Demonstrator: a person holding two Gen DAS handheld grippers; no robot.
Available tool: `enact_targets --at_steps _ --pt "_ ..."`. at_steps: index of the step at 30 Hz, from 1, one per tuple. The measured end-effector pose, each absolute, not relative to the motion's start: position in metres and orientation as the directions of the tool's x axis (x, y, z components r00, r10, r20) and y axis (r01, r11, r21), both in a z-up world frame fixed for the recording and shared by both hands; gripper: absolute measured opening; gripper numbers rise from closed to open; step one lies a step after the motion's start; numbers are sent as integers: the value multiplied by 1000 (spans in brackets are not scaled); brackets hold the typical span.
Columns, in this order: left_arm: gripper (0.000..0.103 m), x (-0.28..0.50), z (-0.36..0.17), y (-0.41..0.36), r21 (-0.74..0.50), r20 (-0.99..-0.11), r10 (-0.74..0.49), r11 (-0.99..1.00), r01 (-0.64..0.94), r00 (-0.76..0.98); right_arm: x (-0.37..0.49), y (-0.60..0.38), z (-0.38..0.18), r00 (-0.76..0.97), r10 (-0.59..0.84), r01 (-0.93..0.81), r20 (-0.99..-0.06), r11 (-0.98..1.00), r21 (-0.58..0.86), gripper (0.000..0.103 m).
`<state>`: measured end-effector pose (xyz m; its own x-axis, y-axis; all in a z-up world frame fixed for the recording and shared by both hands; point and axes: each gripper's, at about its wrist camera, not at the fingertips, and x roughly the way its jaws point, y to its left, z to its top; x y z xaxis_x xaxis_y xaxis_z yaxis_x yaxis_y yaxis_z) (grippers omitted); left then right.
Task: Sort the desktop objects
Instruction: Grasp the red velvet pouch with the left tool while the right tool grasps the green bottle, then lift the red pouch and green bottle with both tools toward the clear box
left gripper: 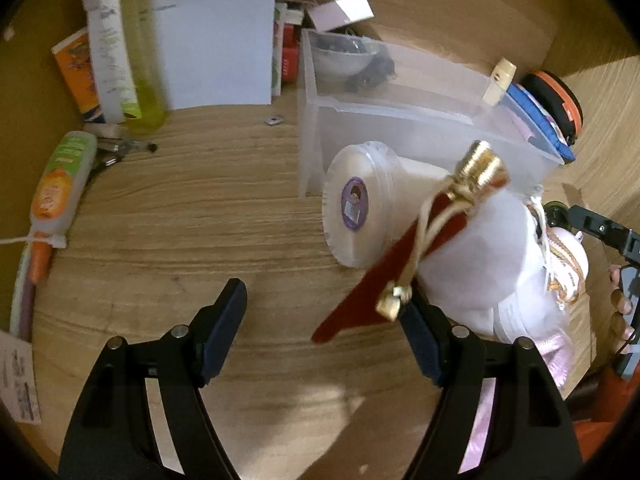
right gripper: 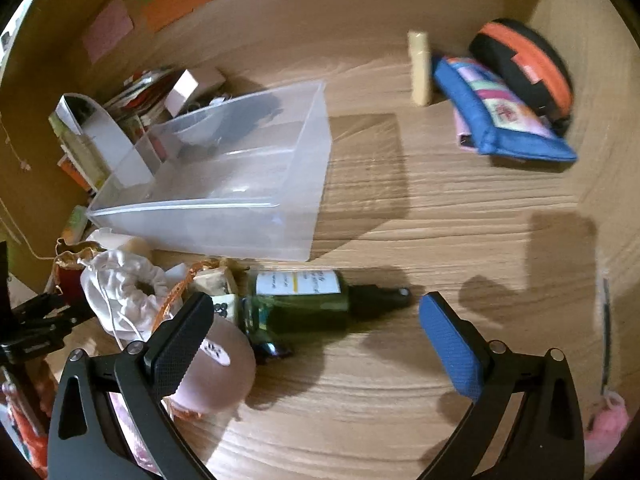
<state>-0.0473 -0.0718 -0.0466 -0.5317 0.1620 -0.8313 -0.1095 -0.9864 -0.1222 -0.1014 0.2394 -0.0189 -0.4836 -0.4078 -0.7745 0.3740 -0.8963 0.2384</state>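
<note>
A clear plastic bin (left gripper: 400,120) (right gripper: 224,184) stands on the wooden desk. In the left wrist view a white lidded tub (left gripper: 360,208) lies on its side in front of the bin, beside a white cloth pouch (left gripper: 480,248) with a gold cap and a dark red tag (left gripper: 372,292). My left gripper (left gripper: 324,332) is open, its right finger close to the red tag. In the right wrist view a dark green dropper bottle (right gripper: 316,300) lies on its side just beyond my open right gripper (right gripper: 316,340). A pink tape roll (right gripper: 224,372) lies by its left finger.
A blue pouch (right gripper: 504,120), an orange-and-black case (right gripper: 524,64) and a cream block (right gripper: 420,68) sit at the back right. Papers, a yellow-green bottle (left gripper: 144,60) and an orange-labelled tube (left gripper: 60,184) lie at the left. Wooden walls enclose the desk.
</note>
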Motion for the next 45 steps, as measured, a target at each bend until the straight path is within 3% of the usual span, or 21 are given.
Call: enact_targets --at_steps 4,6,7,8,9,12,17,33,45 --pt "69 -53 -49 -66 -106 -831 166 -984 -142 -531 -106 236 -25 -430 -454 411 -780 -868 279 97" --pt "52 -53 -49 -67 -127 -828 188 -980 -151 -529 -109 235 -25 -422 -465 416 -779 -862 289 87" --pt "48 -52 -48 -67 -151 -823 217 -975 -165 -526 -110 235 -24 -424 -459 416 -780 -864 282 84" --pt "41 -53 -47 -67 -160 -821 225 -973 -168 -524 -110 234 -24 -426 -446 418 -787 -869 266 73" --pt "34 -51 -47 -67 -172 -817 239 -970 -173 -525 -110 233 -24 -429 -439 421 -790 -870 255 71" --pt "21 -47 -45 -67 -192 -808 255 -966 -172 -531 -109 230 -23 -434 -421 438 -796 -871 222 70" --pt "7 -40 -37 -66 -202 -794 262 -965 -168 -549 -107 230 -20 -465 -404 442 -787 -877 189 69" --pt "6 -13 20 -64 -129 -705 173 -985 -116 -688 -80 246 24 -568 -487 481 -663 -851 212 69" --pt "6 -19 61 -59 -143 -635 183 -983 -118 -750 -74 245 53 -618 -544 528 -567 -822 213 69"
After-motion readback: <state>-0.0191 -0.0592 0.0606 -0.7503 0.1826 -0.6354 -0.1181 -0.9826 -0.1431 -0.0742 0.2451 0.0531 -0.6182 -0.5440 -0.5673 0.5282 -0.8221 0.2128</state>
